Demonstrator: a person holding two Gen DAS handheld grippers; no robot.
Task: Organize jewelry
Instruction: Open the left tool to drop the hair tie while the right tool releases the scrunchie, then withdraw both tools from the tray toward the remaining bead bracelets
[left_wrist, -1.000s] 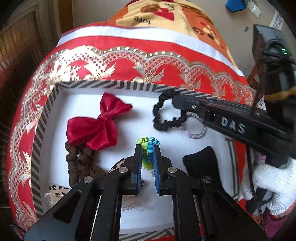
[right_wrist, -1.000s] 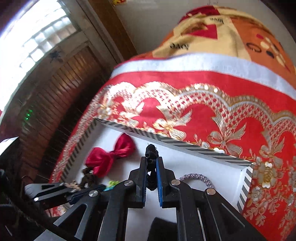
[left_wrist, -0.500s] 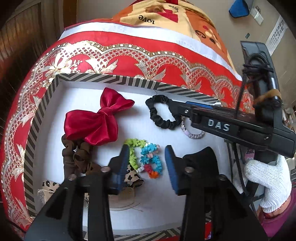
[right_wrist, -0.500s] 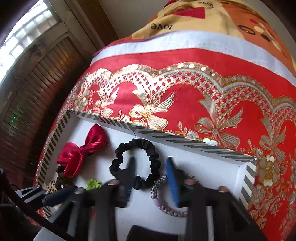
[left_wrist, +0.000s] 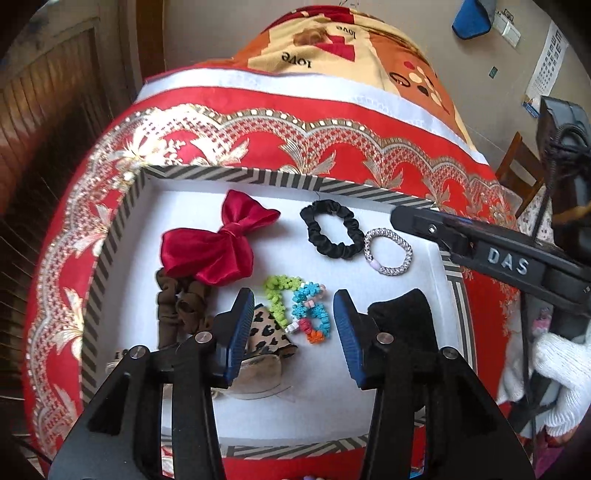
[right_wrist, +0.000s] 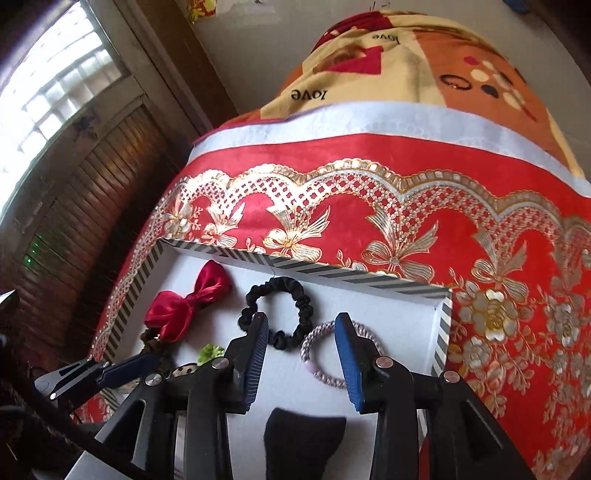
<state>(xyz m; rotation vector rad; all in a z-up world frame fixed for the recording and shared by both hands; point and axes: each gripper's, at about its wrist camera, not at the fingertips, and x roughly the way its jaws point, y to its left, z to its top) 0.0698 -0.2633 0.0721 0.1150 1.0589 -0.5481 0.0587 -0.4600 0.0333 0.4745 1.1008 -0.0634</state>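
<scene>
both grippers, left (left_wrist: 293, 328) right (right_wrist: 301, 356), now spread; scrunchie (left_wrist: 331, 229) released.

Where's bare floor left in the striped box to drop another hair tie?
Bare white floor along the near rim, below the colorful bead band, and a strip between the red bow and far wall. Crowded: left side with brown scrunchie and leopard piece; black scrunchie touches the silver band.

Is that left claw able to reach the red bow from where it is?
Probably yes. The left claw is open and empty above the tray, and the red bow lies uncovered just ahead to its left. Only the colourful beaded bands sit between the pads.
</scene>
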